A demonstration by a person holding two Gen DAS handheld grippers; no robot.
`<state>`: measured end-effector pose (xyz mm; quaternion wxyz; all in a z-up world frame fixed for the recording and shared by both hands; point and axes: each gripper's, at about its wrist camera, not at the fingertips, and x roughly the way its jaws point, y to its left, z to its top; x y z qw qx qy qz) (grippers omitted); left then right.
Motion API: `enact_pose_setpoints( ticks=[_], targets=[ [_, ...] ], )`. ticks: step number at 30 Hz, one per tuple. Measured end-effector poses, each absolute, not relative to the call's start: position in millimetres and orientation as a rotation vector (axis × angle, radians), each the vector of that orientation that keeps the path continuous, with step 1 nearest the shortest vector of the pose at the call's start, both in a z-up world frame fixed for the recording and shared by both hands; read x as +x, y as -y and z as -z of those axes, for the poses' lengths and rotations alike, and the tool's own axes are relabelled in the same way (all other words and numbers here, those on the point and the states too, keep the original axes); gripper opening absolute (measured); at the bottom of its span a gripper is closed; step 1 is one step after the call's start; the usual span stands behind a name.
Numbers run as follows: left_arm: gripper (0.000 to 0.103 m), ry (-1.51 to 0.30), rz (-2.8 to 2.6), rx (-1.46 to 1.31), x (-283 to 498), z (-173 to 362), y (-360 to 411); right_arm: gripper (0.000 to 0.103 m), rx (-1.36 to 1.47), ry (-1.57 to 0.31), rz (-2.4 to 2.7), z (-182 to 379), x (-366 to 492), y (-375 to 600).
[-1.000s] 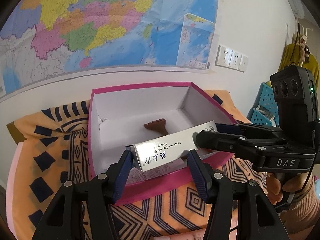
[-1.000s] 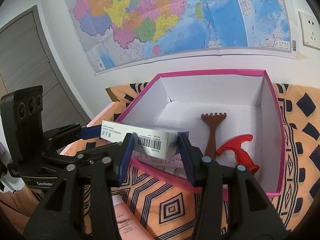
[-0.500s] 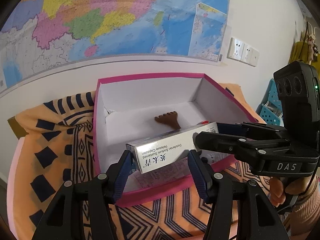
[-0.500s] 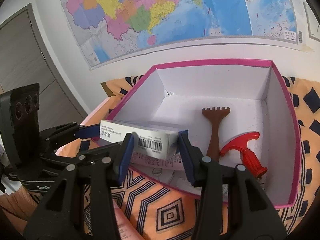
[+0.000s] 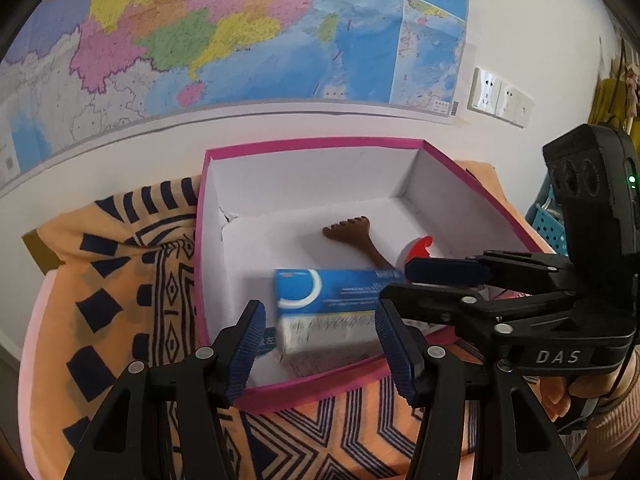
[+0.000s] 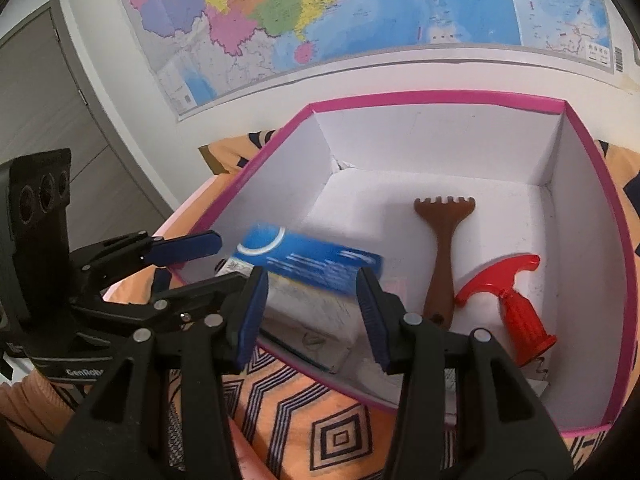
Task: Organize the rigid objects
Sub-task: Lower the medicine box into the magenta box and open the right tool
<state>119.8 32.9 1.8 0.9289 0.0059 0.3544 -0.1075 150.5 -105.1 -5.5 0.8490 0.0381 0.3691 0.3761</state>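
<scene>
Blue medicine carton (image 5: 332,300) sat blurred inside pink box (image 5: 304,394), near front wall. Left gripper (image 5: 318,346), right gripper (image 6: 312,312) partly spread; grip unclear. Risk: carton tumbling crooked, knocking brown scraper (image 6: 442,248).

From what we can see, the pink box (image 6: 624,264) looks like matt cardboard, white and a bit scuffed inside. The medicine carton (image 5: 340,288) is smooth printed card with a slight sheen. The red hammer (image 6: 516,300) is glossy plastic, and the brown rake (image 6: 442,248) looks like smooth matt plastic too. We'd call the patterned cloth (image 5: 120,280) soft woven fabric. The wall map (image 5: 240,32) is creased paper.
</scene>
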Motion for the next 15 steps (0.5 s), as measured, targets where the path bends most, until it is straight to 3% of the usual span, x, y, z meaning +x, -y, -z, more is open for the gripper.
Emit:
enact_pose_setpoints(
  ticks=[15],
  targets=[
    [0.058, -0.693, 0.224, 0.004, 97, -9, -38, 0.048, 0.113, -0.780, -0.760, 3, 149, 123]
  ],
)
